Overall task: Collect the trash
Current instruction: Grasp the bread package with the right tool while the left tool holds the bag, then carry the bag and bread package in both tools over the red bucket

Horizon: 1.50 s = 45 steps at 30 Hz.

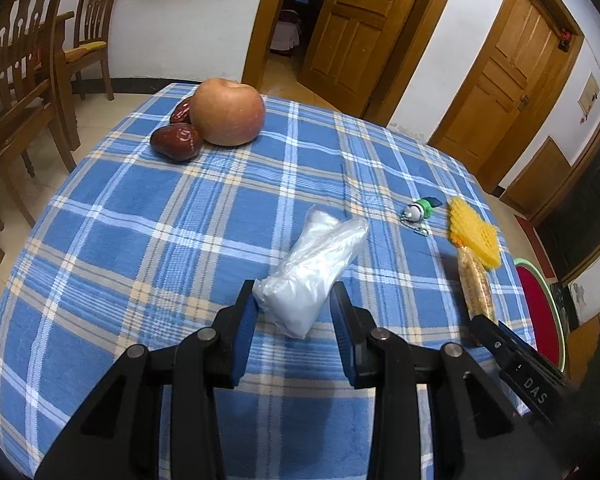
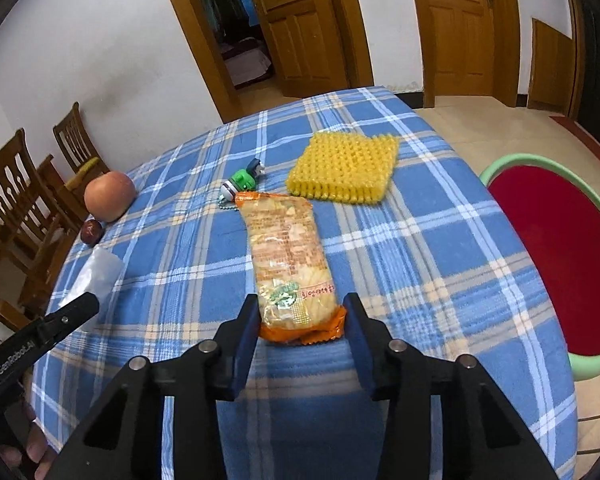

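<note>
A crumpled clear plastic bag (image 1: 314, 266) lies on the blue plaid tablecloth (image 1: 140, 240). My left gripper (image 1: 296, 304) is open, its fingers on either side of the bag's near end. An orange snack wrapper (image 2: 290, 264) lies lengthwise on the cloth. My right gripper (image 2: 302, 316) is open, its fingers on either side of the wrapper's near end. The wrapper also shows edge-on in the left wrist view (image 1: 476, 284), and the bag at the left of the right wrist view (image 2: 94, 272).
An apple (image 1: 227, 111) and two red dates (image 1: 176, 141) sit at the far left. A green keychain toy (image 1: 420, 210) and a yellow foam net (image 2: 344, 168) lie at the far right. A red-seated stool (image 2: 556, 260) stands beside the table. Wooden chairs (image 1: 20, 80) stand to the left.
</note>
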{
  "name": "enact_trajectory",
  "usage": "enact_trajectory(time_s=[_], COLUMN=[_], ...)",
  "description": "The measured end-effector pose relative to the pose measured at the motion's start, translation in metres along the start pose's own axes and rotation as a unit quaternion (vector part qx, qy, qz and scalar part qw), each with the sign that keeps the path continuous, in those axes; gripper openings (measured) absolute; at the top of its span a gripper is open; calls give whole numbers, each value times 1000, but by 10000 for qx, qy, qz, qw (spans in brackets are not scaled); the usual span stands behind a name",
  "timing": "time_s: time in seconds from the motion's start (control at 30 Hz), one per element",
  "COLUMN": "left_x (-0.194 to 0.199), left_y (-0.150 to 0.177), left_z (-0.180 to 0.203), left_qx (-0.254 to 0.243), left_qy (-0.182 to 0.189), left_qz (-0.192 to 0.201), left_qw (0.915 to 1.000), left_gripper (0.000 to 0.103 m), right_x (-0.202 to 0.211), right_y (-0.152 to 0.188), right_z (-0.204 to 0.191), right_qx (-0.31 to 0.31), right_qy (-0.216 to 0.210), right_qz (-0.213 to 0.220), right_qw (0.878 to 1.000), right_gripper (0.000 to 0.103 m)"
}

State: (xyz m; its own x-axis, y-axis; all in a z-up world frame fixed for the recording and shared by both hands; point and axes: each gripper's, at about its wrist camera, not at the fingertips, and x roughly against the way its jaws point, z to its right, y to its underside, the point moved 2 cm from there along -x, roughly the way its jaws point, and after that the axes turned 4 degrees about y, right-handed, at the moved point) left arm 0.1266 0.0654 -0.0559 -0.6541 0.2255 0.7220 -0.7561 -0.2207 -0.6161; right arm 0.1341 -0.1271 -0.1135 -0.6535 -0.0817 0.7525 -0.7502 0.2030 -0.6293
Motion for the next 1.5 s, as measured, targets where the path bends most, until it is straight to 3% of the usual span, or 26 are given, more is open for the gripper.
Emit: enact_trajectory(time_s=[0.6, 1.1, 1.5], left_x=[1, -8, -30], left_y=[12, 17, 22], left_z=[73, 164, 221], left_qx=[-532, -1150, -1479], left_qy=[657, 1345, 1605], left_qz=[-251, -436, -642], left_qw=[9961, 9832, 9738], left_gripper=[36, 36, 36], right_x=[62, 96, 91], right_y=[6, 10, 13], right_z=[73, 158, 213], right_qx=[-591, -1282, -1646], right_qy=[159, 655, 939], right_qz=[580, 958, 896], right_qw=[9964, 9849, 9778], right_gripper=[44, 44, 44])
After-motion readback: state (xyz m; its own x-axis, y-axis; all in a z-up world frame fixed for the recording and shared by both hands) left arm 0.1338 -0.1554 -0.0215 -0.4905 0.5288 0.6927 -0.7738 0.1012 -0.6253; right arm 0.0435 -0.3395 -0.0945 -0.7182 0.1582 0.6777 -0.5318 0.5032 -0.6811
